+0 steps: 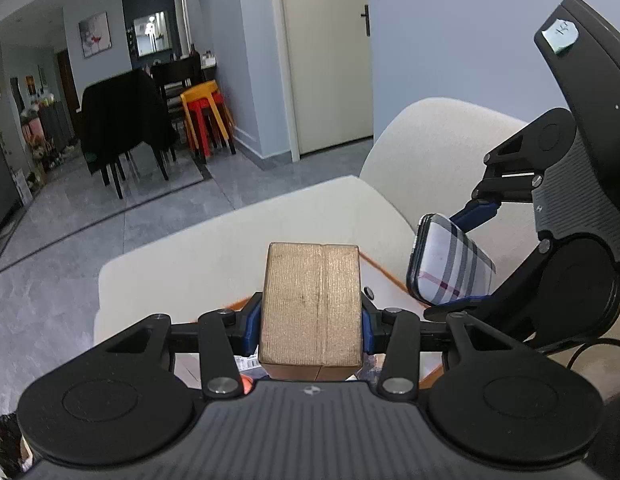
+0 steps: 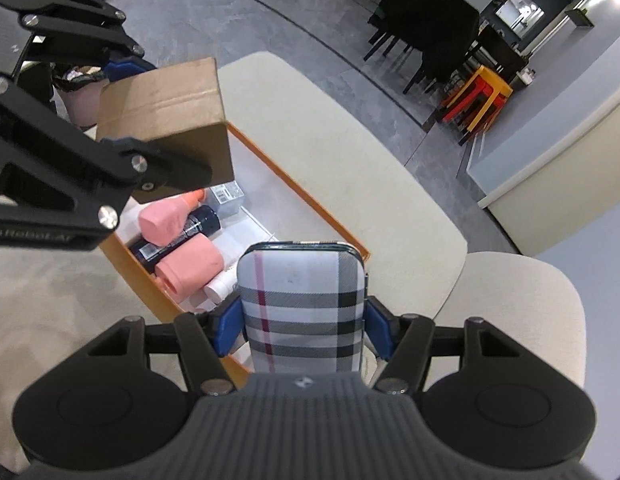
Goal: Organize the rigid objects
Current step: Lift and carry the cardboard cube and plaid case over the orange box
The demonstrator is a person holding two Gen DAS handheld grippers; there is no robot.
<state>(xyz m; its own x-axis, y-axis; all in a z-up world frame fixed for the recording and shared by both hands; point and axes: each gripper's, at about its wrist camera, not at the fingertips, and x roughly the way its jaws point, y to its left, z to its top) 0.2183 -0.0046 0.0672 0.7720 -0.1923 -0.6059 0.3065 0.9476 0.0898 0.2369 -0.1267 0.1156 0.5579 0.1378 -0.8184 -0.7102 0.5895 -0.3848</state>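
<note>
My left gripper (image 1: 310, 322) is shut on a small brown cardboard box (image 1: 312, 300), blue pads pressed on both its sides; in the right wrist view that box (image 2: 166, 100) hangs at upper left above the tray. My right gripper (image 2: 304, 326) is shut on a plaid-patterned phone case (image 2: 302, 304), which appears at the right of the left wrist view as the same case (image 1: 446, 264). Below both lies an orange-rimmed tray (image 2: 298, 188) on a cream sofa, holding pink rolls (image 2: 190, 268), a dark bottle (image 2: 178, 236) and a clear small box (image 2: 228, 196).
The cream sofa seat (image 2: 350, 168) and its armrest (image 1: 438, 148) surround the tray. Grey tiled floor (image 1: 70, 256) lies beyond, with dark dining chairs (image 1: 122, 120) and stacked red and yellow stools (image 1: 208, 116) further off. A pale door (image 1: 330, 56) stands behind the sofa.
</note>
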